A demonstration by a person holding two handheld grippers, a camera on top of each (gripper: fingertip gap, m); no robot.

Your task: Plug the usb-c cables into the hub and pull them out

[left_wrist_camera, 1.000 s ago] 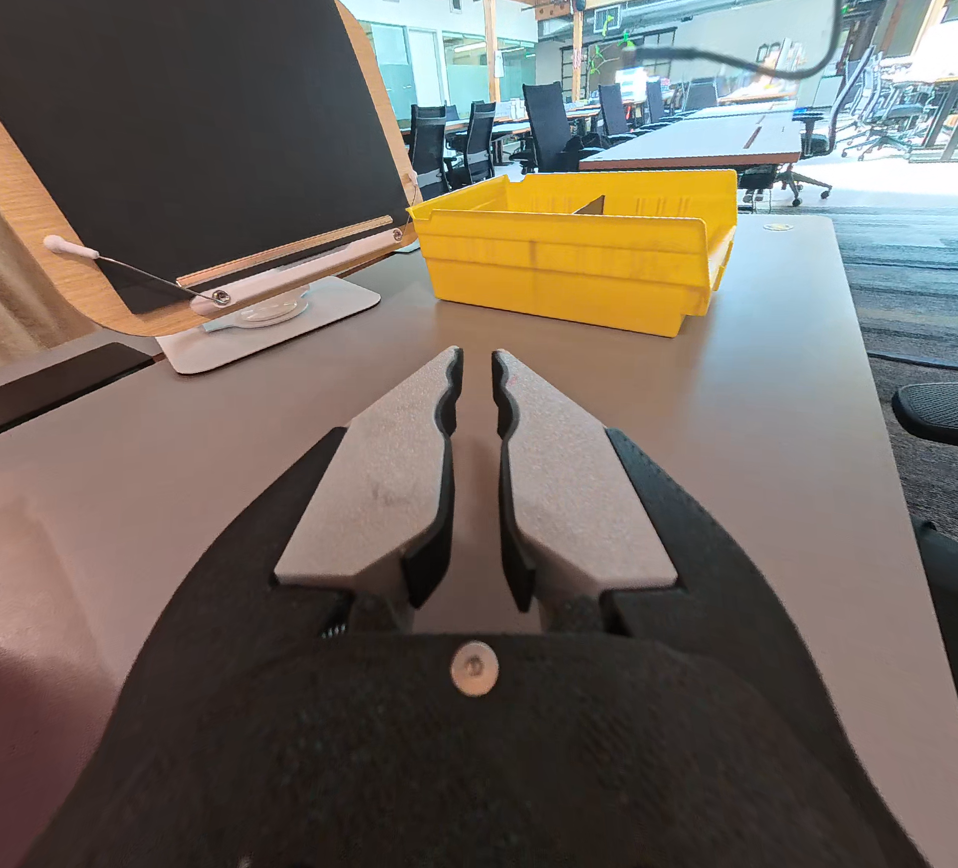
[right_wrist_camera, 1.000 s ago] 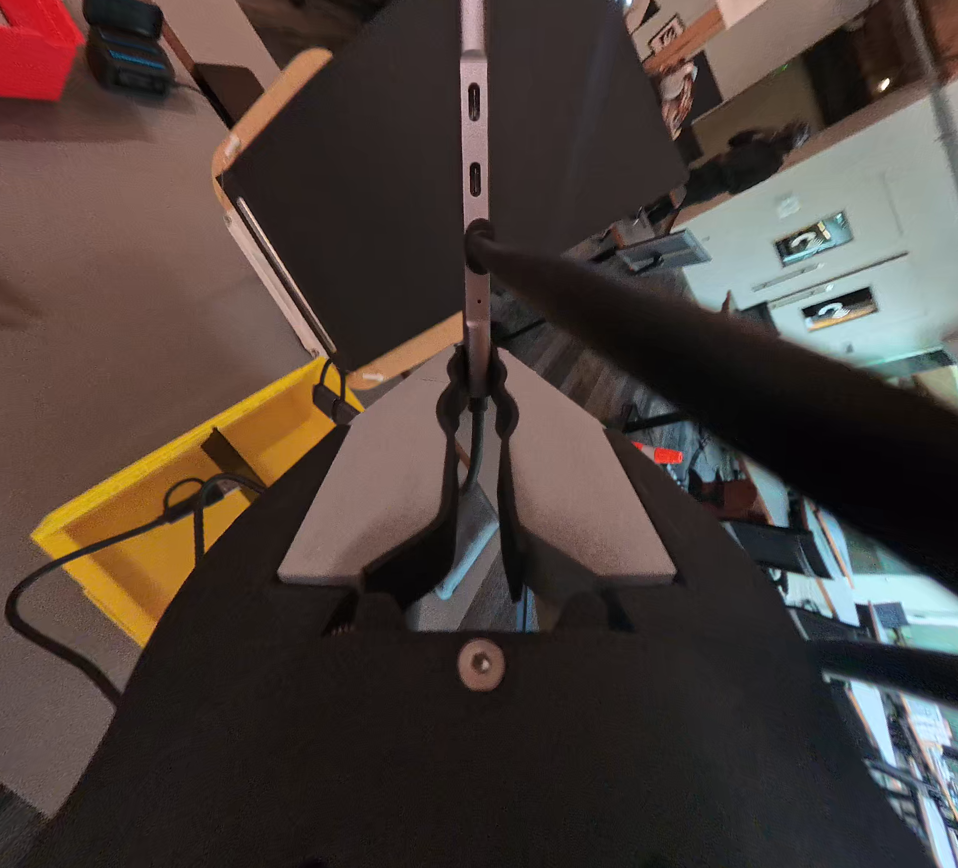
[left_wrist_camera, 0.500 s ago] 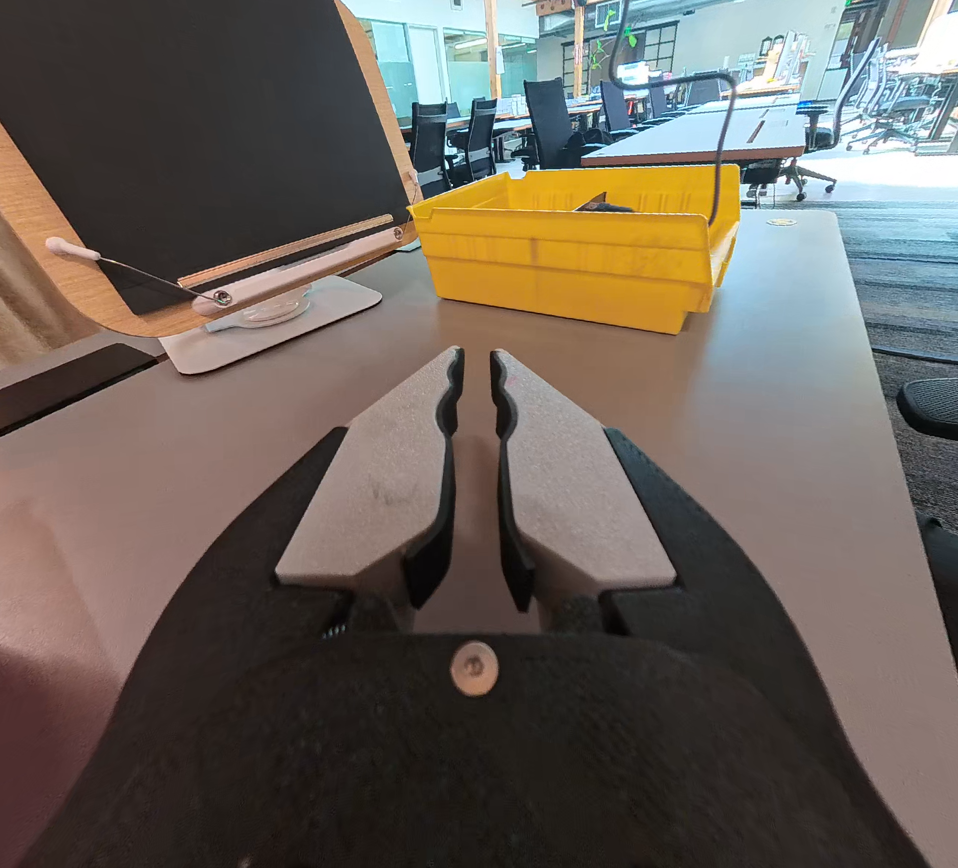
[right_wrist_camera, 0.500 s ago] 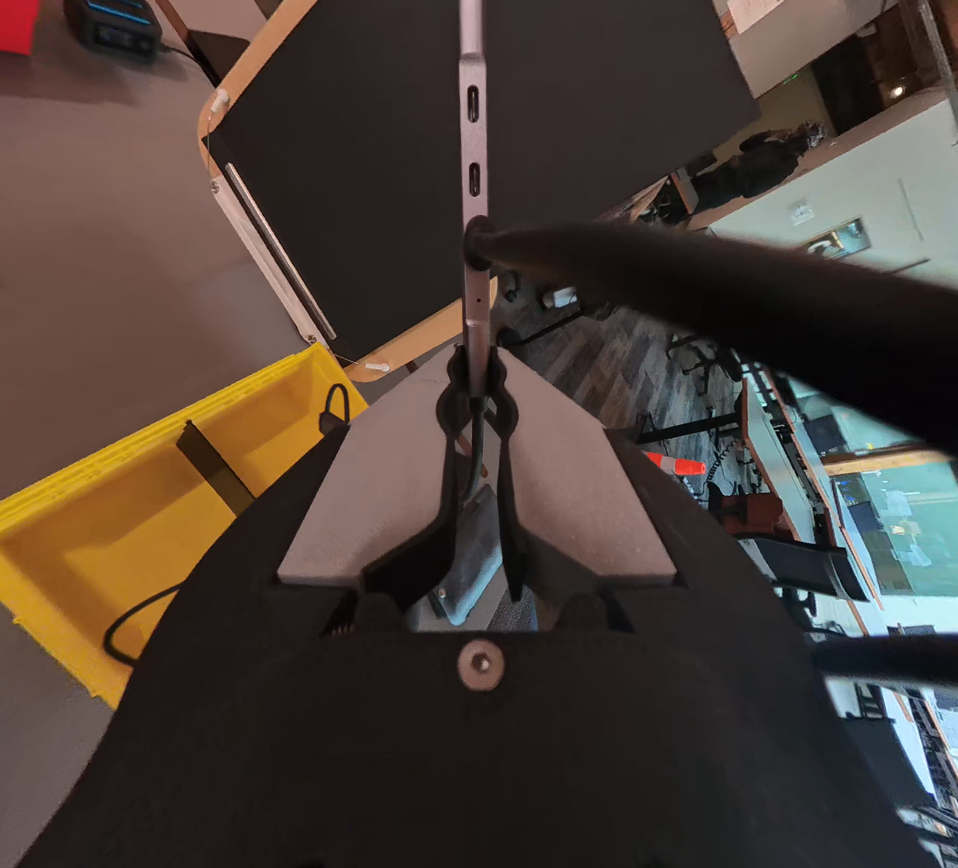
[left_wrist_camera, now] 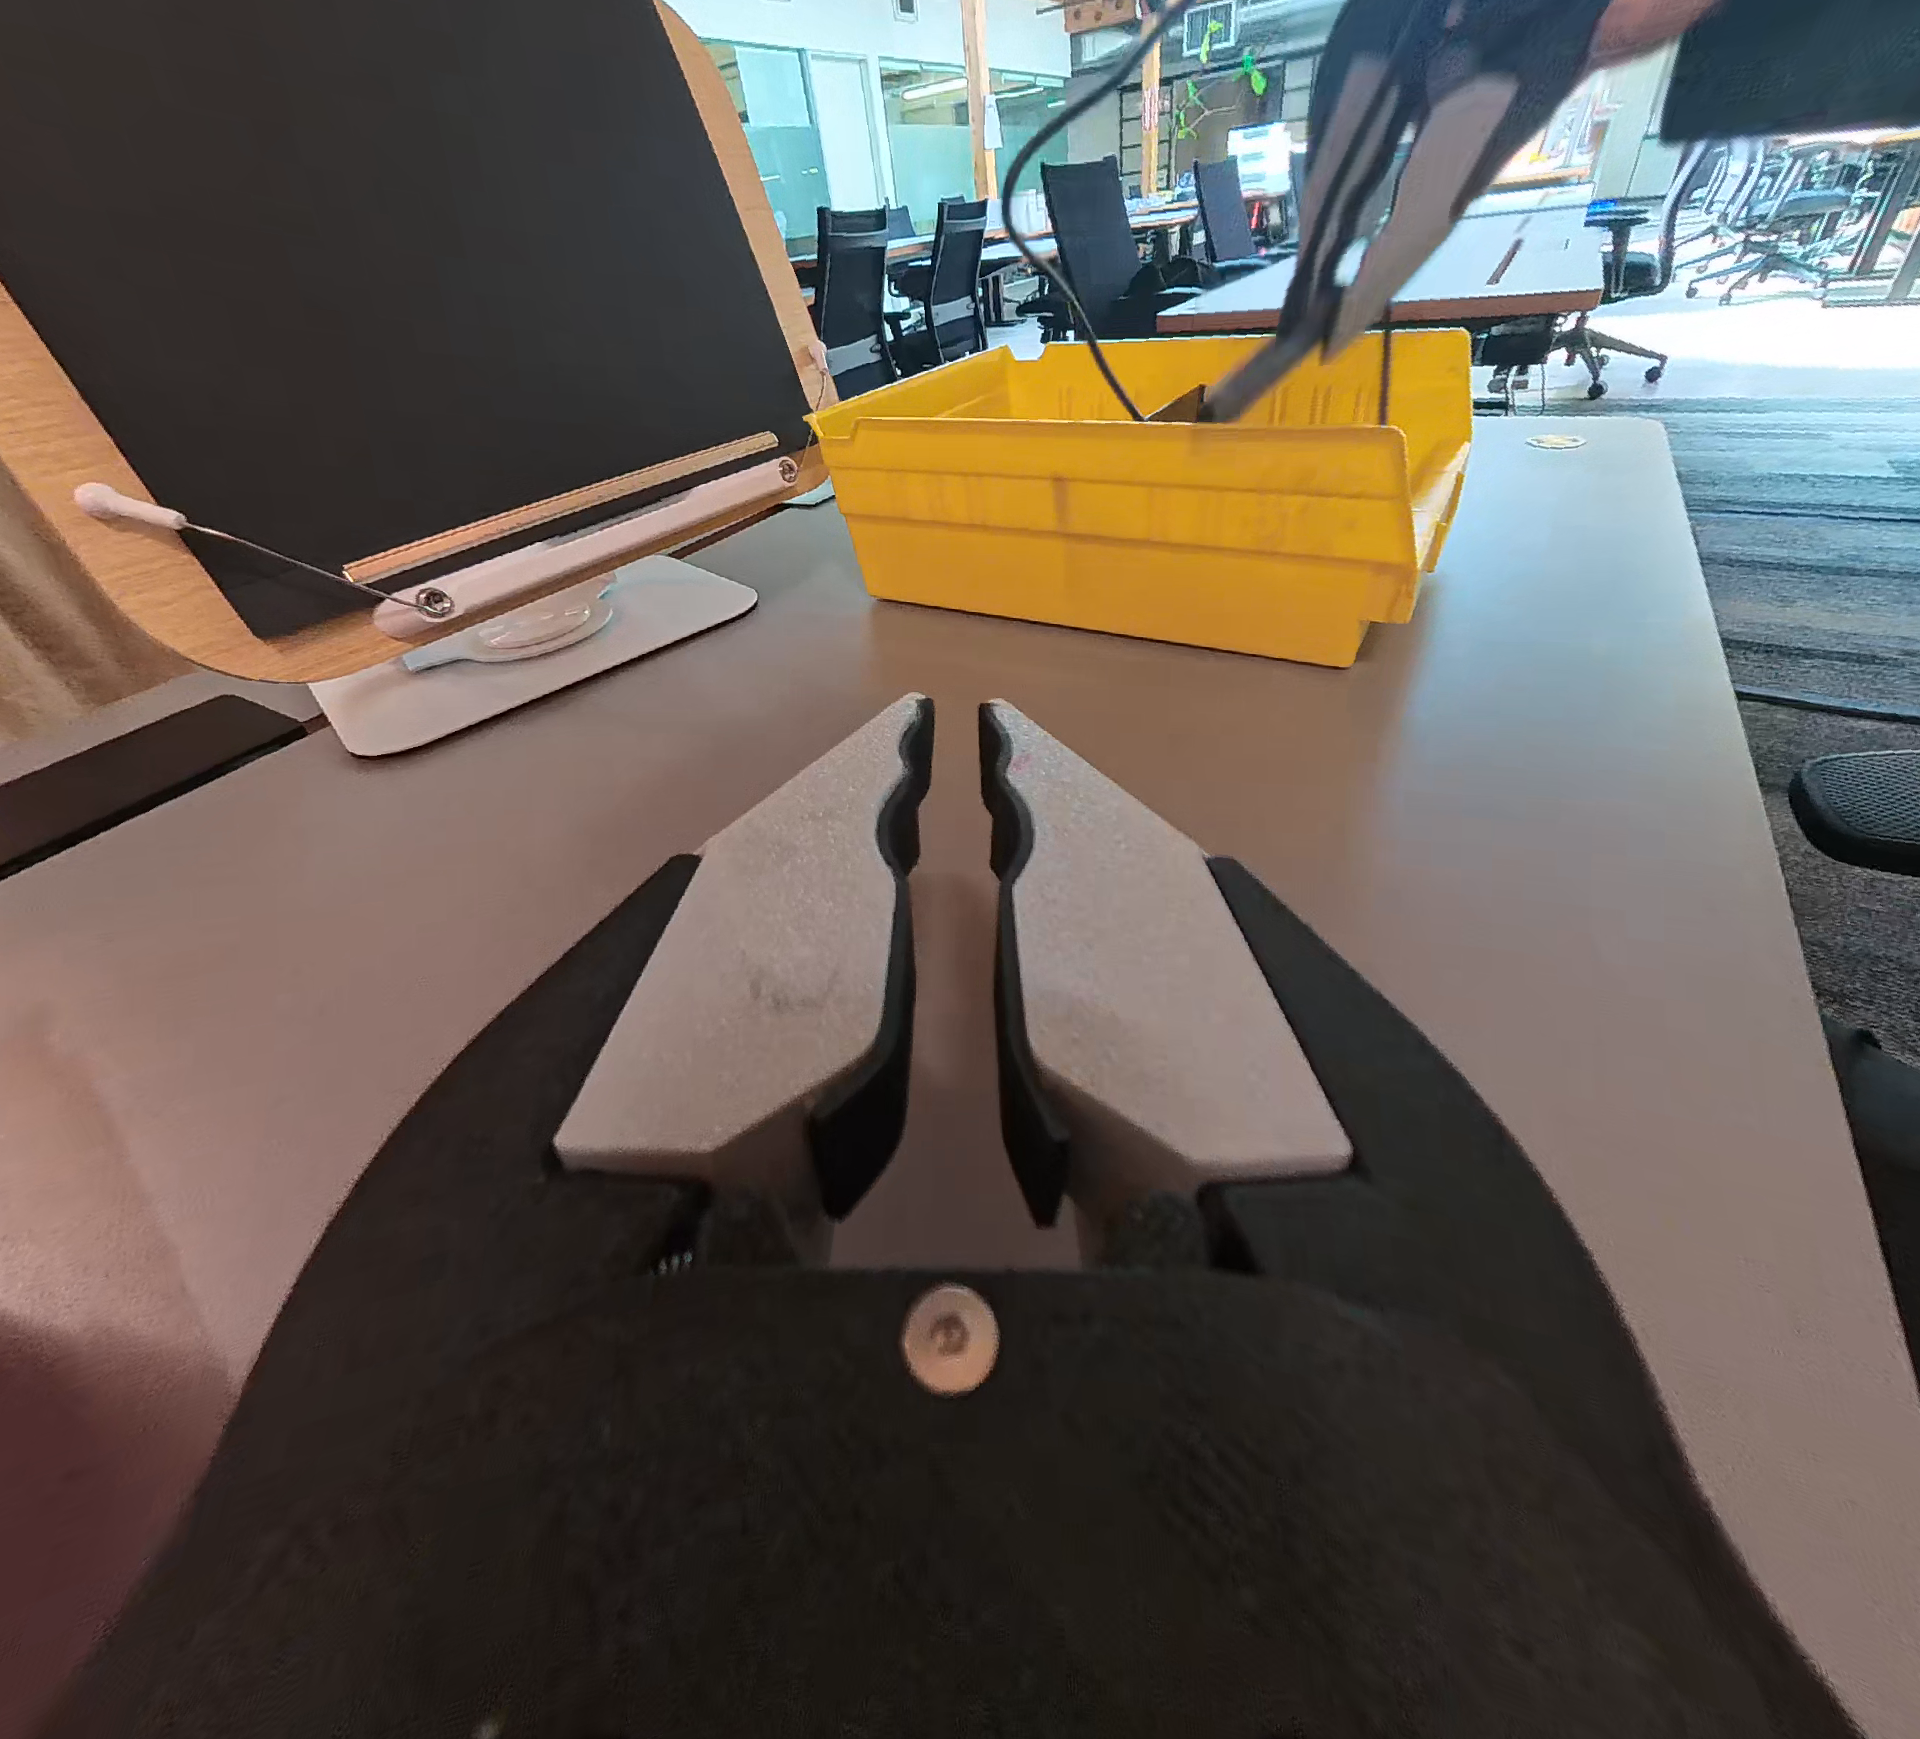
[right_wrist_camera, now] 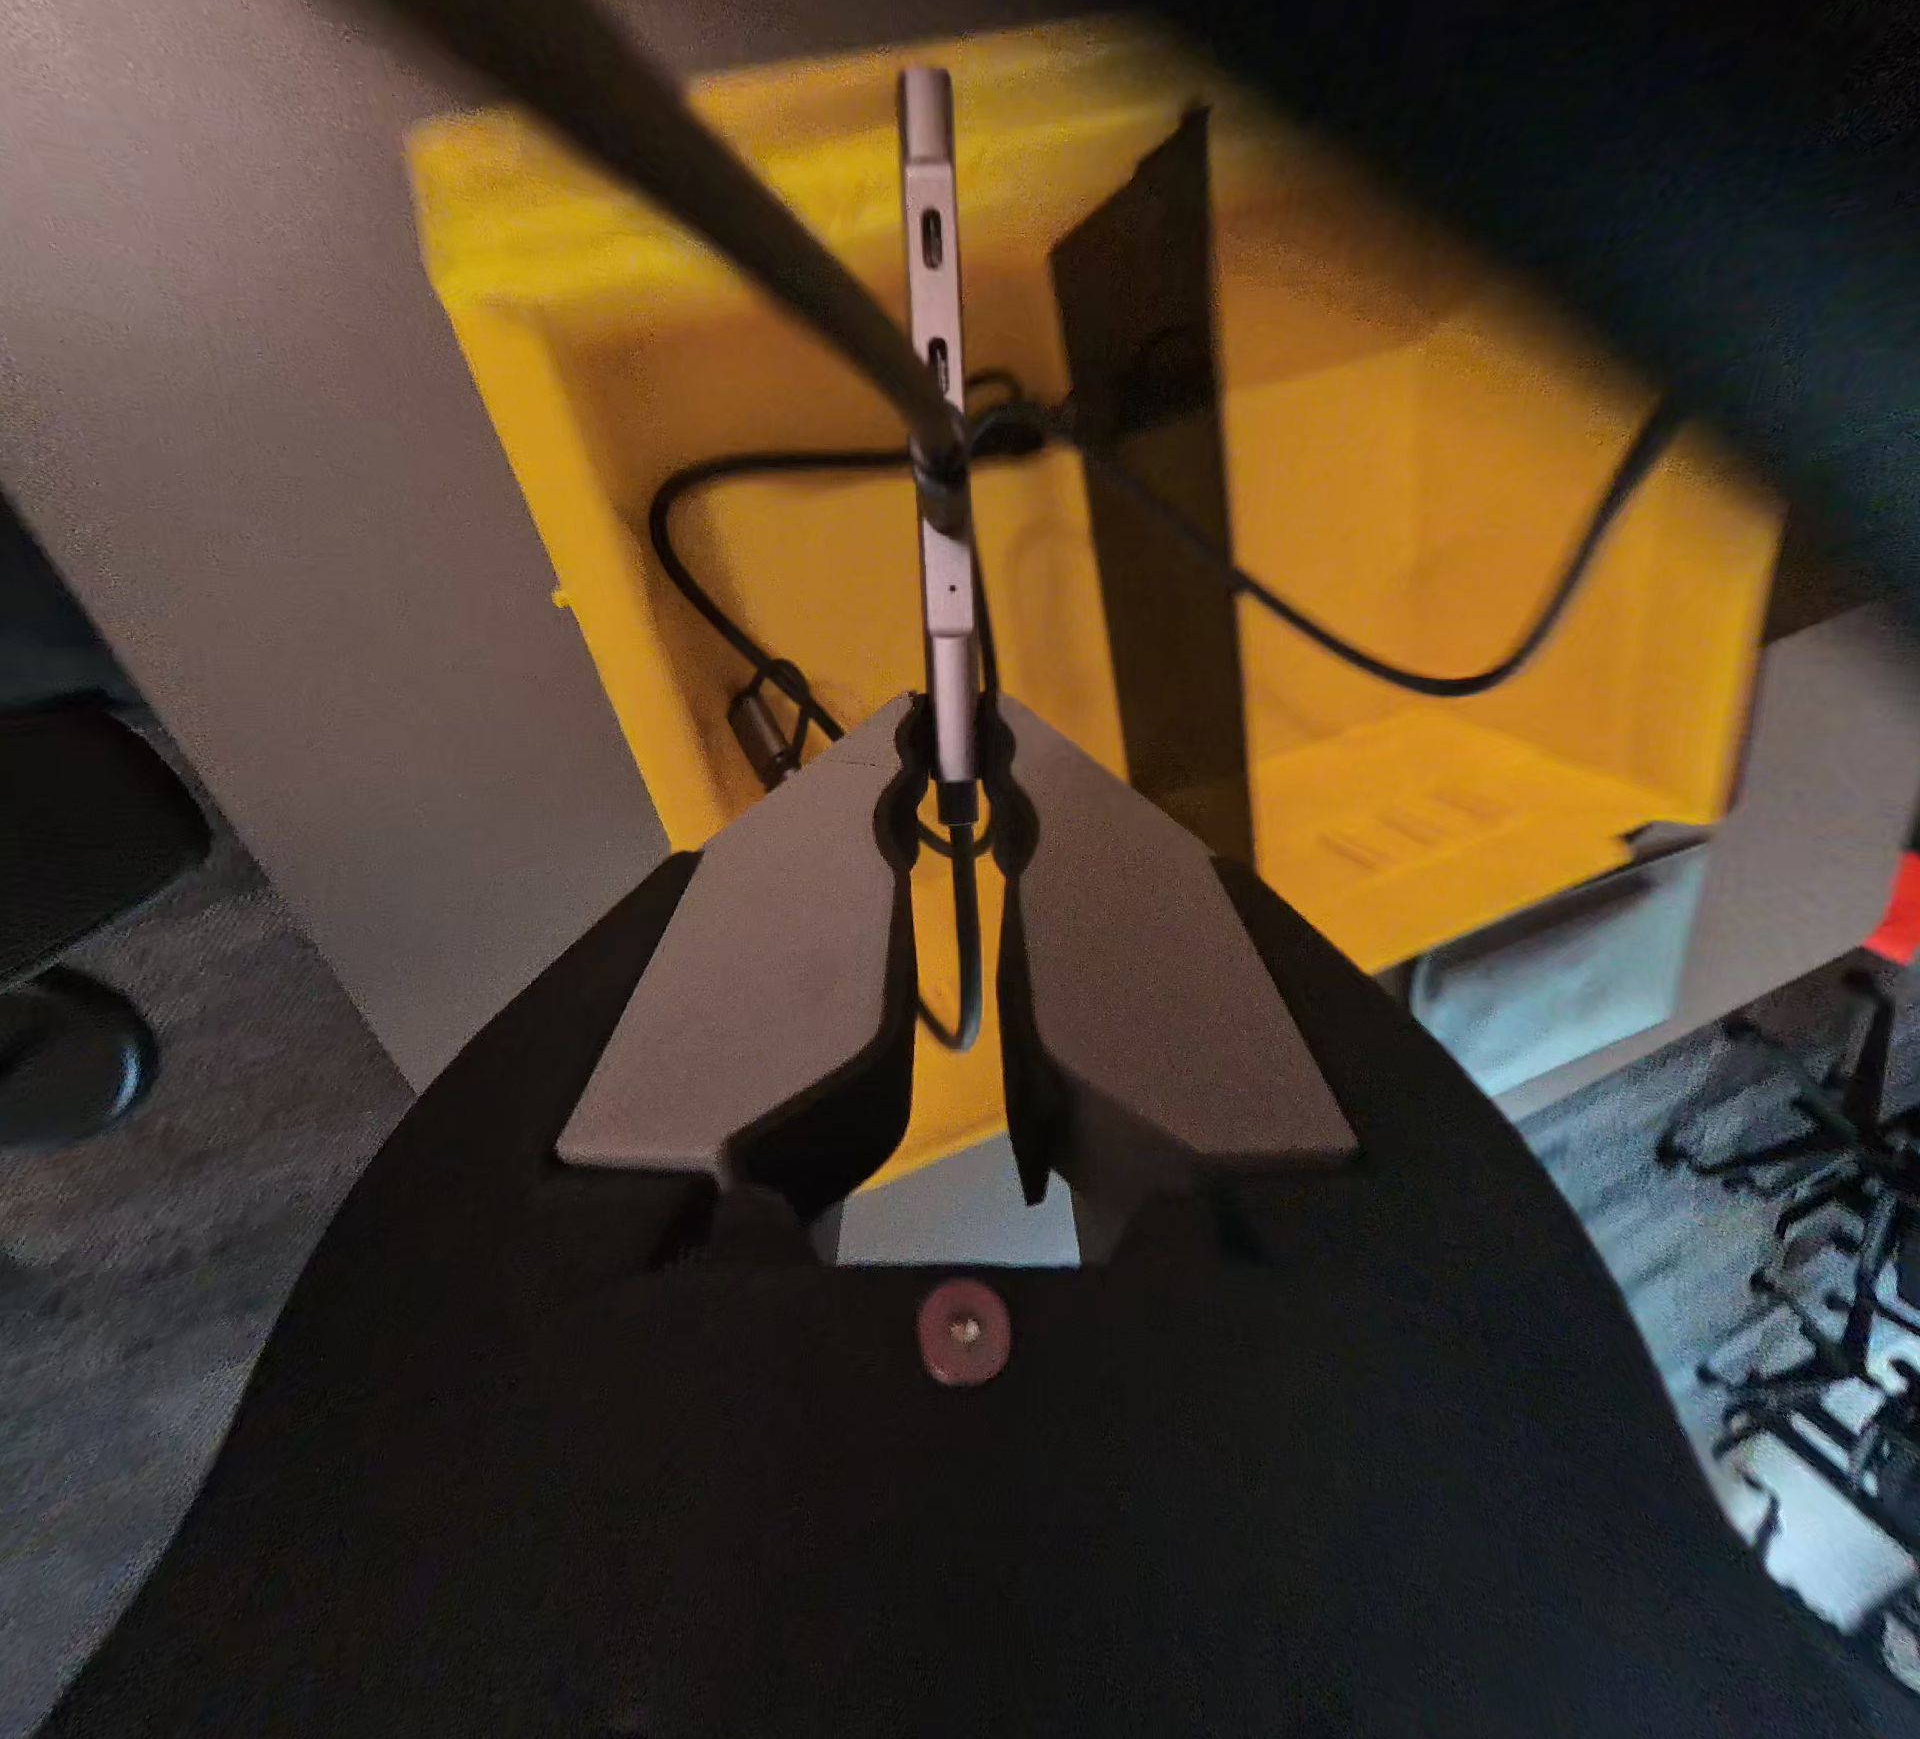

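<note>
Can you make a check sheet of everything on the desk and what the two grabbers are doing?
Surface: grey desk, mostly bare.
Job's things: silver hub held edge-on above the yellow bin; two ports empty.
Clutter: black board on a white stand.
Grippers: left gripper low over the desk, fingers slightly apart, holding nothing; right gripper shut on the hub.
Cables: black cable plugged into the hub, looping into the bin.
Surroundings: office chairs and desks behind.

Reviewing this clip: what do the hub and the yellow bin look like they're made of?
Hub: likely anodized aluminium with a matte grey-mauve sheen, crisp edges and cleanly cut port slots. Yellow bin: moulded plastic, semi-matte, with ribbed walls, a rolled rim and scuff marks on its front.
</note>
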